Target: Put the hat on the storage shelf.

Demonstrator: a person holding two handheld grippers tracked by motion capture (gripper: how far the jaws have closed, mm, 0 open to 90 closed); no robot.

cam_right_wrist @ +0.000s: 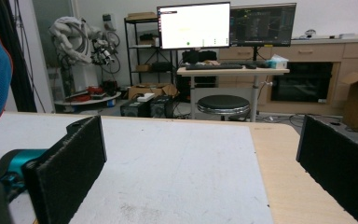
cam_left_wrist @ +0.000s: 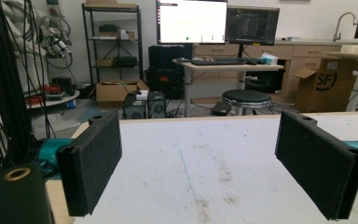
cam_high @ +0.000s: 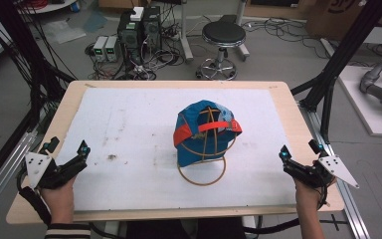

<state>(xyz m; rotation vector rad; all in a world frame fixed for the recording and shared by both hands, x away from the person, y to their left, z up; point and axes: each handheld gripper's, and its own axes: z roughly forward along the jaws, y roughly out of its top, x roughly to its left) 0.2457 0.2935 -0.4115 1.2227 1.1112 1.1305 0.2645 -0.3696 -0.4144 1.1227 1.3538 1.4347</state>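
I see the cap [cam_high: 204,130] on its wire stand [cam_high: 202,172] at desk [cam_high: 129,124] centre: two o'clock from the left gripper [cam_high: 65,160], ten o'clock from the nearer right gripper [cam_high: 299,158]. Both sets of fingers stand apart, empty.

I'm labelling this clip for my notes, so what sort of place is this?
Most likely a robotics lab or workshop. Two monitors sit on a desk, computer towers stand on the floor among loose cables, and a robot arm stands by the shelving.
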